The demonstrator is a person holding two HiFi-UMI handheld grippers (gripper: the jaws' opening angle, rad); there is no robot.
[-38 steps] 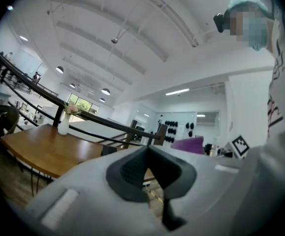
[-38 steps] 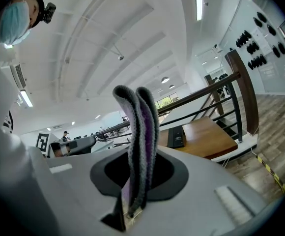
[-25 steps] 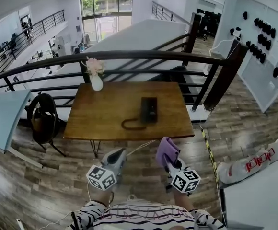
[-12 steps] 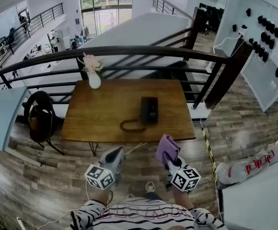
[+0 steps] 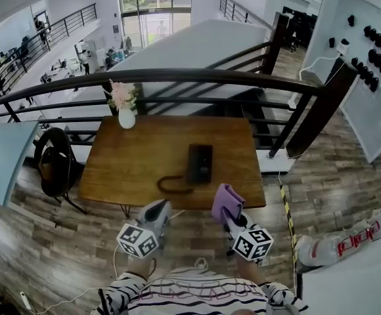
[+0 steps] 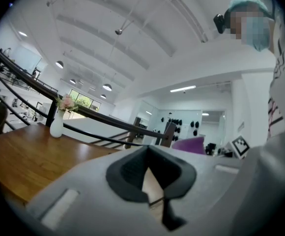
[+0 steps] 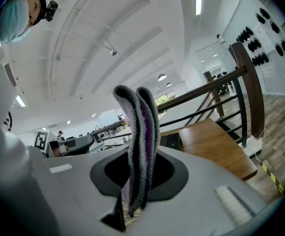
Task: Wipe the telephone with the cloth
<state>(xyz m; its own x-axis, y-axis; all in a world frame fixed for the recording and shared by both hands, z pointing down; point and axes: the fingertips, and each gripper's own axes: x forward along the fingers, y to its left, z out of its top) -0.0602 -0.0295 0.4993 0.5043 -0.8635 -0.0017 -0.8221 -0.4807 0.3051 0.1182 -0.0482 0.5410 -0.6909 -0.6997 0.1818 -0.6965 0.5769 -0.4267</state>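
A black telephone (image 5: pixel 199 163) lies on the wooden table (image 5: pixel 131 156), its coiled cord (image 5: pixel 175 184) looping toward the front edge. My right gripper (image 5: pixel 228 210) hangs just short of that edge, shut on a folded purple cloth (image 5: pixel 226 201). In the right gripper view the cloth (image 7: pixel 141 146) stands up out of the closed jaws (image 7: pixel 135 200), with the telephone (image 7: pixel 171 140) small behind it. To the left at the same height, my left gripper (image 5: pixel 157 212) is shut and holds nothing. The left gripper view shows its jaws (image 6: pixel 151 181) together and the cloth (image 6: pixel 189 145) off to the right.
A white vase of pink flowers (image 5: pixel 125 112) stands at the table's back left corner. A dark railing (image 5: pixel 197 77) runs behind the table with a thick post (image 5: pixel 315 113) at its right. A black bag (image 5: pixel 54 159) sits on the floor to the left.
The table and telephone have drawn nearer in the head view. Both grippers keep their places in front of me, and the right one still holds the cloth.
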